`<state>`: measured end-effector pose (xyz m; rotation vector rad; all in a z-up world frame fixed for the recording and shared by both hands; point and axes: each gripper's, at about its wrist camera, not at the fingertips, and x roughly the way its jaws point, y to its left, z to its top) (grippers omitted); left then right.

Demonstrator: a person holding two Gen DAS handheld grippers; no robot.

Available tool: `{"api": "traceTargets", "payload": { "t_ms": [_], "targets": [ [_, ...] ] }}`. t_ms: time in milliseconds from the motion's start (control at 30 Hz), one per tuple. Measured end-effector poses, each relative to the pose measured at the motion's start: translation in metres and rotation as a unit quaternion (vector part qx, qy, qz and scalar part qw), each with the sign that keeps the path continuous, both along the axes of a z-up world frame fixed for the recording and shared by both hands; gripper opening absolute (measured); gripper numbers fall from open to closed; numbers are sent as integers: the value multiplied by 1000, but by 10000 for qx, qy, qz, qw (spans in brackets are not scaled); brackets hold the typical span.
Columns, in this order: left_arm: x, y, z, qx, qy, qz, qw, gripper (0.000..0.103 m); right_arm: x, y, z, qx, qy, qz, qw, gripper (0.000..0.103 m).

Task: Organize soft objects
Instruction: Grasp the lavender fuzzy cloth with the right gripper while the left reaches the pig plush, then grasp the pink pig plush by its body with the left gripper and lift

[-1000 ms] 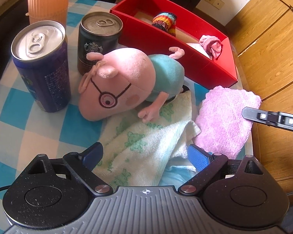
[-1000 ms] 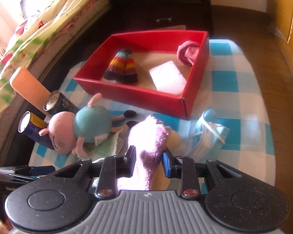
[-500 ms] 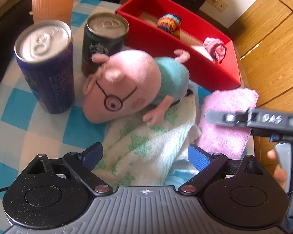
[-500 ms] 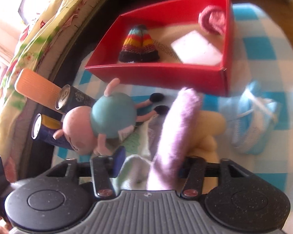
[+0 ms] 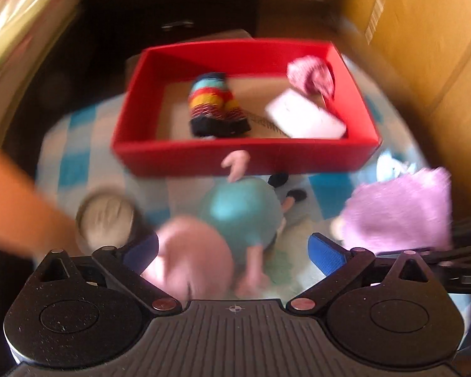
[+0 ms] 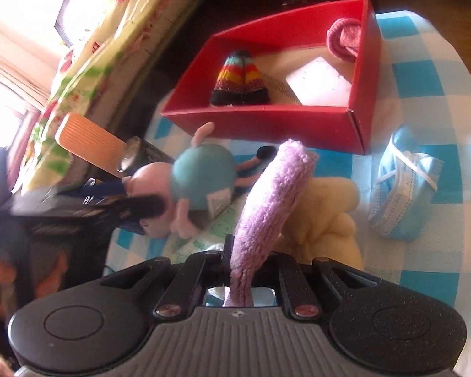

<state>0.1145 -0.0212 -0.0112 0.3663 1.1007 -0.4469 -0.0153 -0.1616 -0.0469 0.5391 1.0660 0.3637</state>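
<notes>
- Right tool (image 6: 240, 270): jaws drawn tight together on the lilac fleece cloth (image 6: 267, 201). The cloth stands up out of the grip and arches forward from it, off the tabletop (image 6: 424, 100).
- Left tool (image 5: 234, 249): jaws wide and opening; blue pads (image 5: 325, 253) clear of everything. Left wrist view is motion-blurred.
- Pig plush (image 5: 216, 238) lies straight ahead of and below the left tool, pink head between its spread pads, with no contact that I can make out. Teal body points away toward the box.
- In the right wrist view the same plush sits forward and to the left of the right tool, partly on a green-print white towel (image 6: 216, 229).
- Red box (image 5: 245, 157): directly beyond the plush from the left tool, forward of the right tool. It holds a rainbow-striped knit item (image 6: 238, 81), a white flat pad (image 6: 322, 84) and a pink knit item (image 6: 345, 39) in the far right corner.
- Pale yellow soft item (image 6: 326, 216): just right of the held cloth, on the tabletop.
- Light blue face mask (image 6: 398, 188): further right of the right tool, near the corner of the box.
- Dark can (image 6: 138, 157) and ribbed orange cup (image 6: 84, 144): left of the plush.
- The tabletop is covered with a blue-and-white check cloth.
- Seen from the left tool, the lilac cloth is forward to its right, above the right tool's dark body.
</notes>
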Motion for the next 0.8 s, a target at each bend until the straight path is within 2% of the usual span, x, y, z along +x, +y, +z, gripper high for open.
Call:
{"api": "traceTargets", "payload": {
  "t_ms": [67,200,267,333,500,600,667,800],
  "targets": [
    [11,-17,-8,440,37,-276,9986,96,-1,-5,-2,98,54,-31,9999,0],
    [18,-35,-33,1050,262,-792,9910,96,1,-13,-9,265,204,-32,9994,0],
    [20,-35,-50,1281,466,-938,9862,96,3,-16,-12,331,277,-43,9991,0],
    [21,-36,-64,1569,485,-1020,9811,97,5,-17,-13,429,319,-12,9986,0],
    [20,-38,-88,1963,625,-1181,9714,97,9,-15,-10,484,301,47,9984,0],
    [22,-37,-88,1894,681,-1058,9738,94,10,-12,-11,495,336,86,9982,0],
    [19,-35,-82,1815,617,-1013,9762,86,11,-12,-11,482,340,92,9982,0],
    [3,-31,-79,1584,892,-1061,9776,83,13,-17,-11,536,358,8,9979,0]
  ]
}}
